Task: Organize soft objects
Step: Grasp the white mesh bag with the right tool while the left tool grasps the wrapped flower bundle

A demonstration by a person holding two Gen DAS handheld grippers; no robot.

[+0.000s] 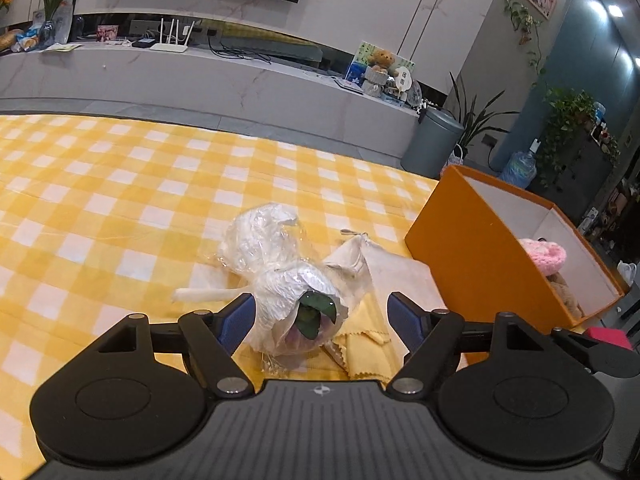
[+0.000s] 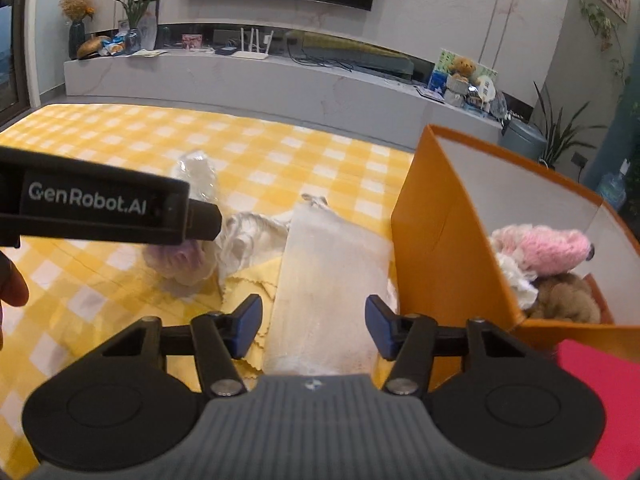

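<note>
So the bit that matters right now: the plastic-wrapped flower (image 1: 288,280) sits dead ahead of my left fingers (image 1: 322,320), its purple head end with the dark green leaves nosing into the gap between the two blue pads, and its long axis runs away from me and a bit to the left across the yellow checked cloth (image 1: 100,200). Left fingers are wide open with nothing in them, the wrap looks just short of touching the left pad, though I can't say for sure. My right fingers (image 2: 314,328) are open just as wide and empty too, hovering low over the flat white drawstring pouch (image 2: 332,276), which lies lengthwise straight out in front of them with its tied end far from me. A yellow cleaning cloth (image 2: 256,280) pokes out from under the pouch and the flower. The orange box (image 2: 440,240) is off to the right, much closer to my right hand, and it already has a pink knitted thing (image 2: 540,248) and a brown plush (image 2: 568,296) inside. I'd guess left takes the flower, since it's lined up already. Both hands are held low and roughly level, pointing forward.
</note>
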